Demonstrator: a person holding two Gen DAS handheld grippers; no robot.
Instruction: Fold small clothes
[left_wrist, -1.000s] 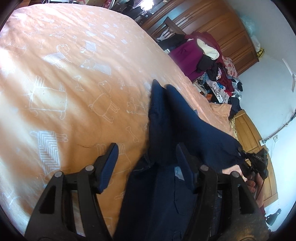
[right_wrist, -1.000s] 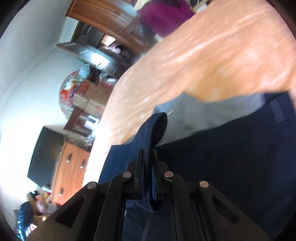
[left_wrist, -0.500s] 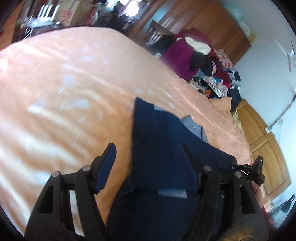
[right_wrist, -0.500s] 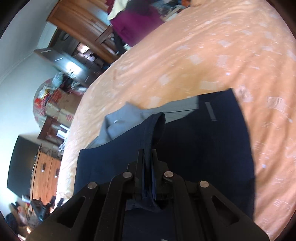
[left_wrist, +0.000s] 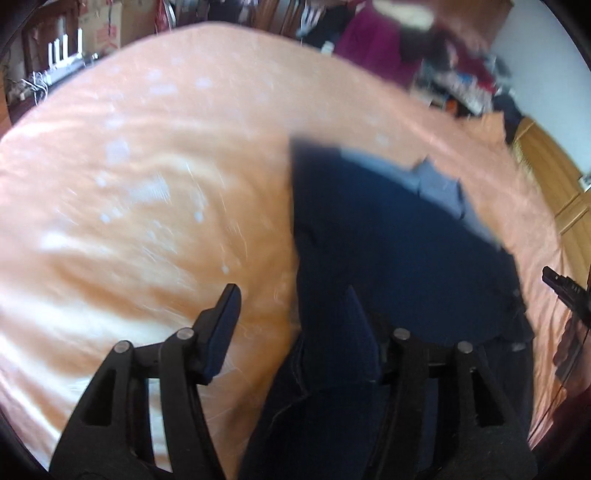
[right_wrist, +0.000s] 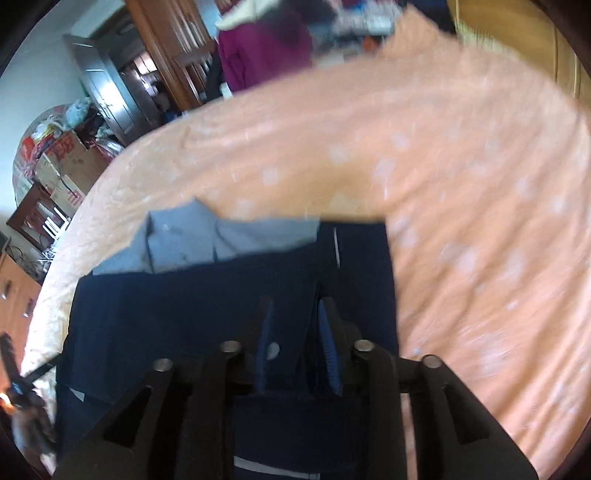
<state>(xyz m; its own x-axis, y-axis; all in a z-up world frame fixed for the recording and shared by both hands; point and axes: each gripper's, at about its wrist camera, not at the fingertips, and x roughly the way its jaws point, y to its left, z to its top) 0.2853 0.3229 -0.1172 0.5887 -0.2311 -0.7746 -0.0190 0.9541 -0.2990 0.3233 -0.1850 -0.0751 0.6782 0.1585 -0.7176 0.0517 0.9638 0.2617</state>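
A: Where is the navy garment (left_wrist: 388, 236) being observed?

B: It is being seen lying on the orange bedspread (left_wrist: 147, 206), folded over, with a pale grey-blue layer (right_wrist: 221, 240) being exposed along its far edge.

A: How are the fingers of the left gripper (left_wrist: 291, 325) being presented?

B: They are being shown spread and are closing. The left finger (left_wrist: 221, 328) is being seen over bare bedspread, while the right finger (left_wrist: 360, 332) is being seen over the navy cloth. The picture is blurred, so contact with the cloth cannot be told.

A: And the right gripper (right_wrist: 295, 332)?

B: Its fingers are being parted. A navy fold is being seen between the blue pads (right_wrist: 327, 347), but it is not being pressed from both sides.

A: Is anything else being recorded?

B: A maroon garment (right_wrist: 258, 48) is being seen beyond the bed's far edge, near a wooden wardrobe (right_wrist: 166, 48). Cardboard boxes (right_wrist: 70, 162) are being seen at the left of the right wrist view.
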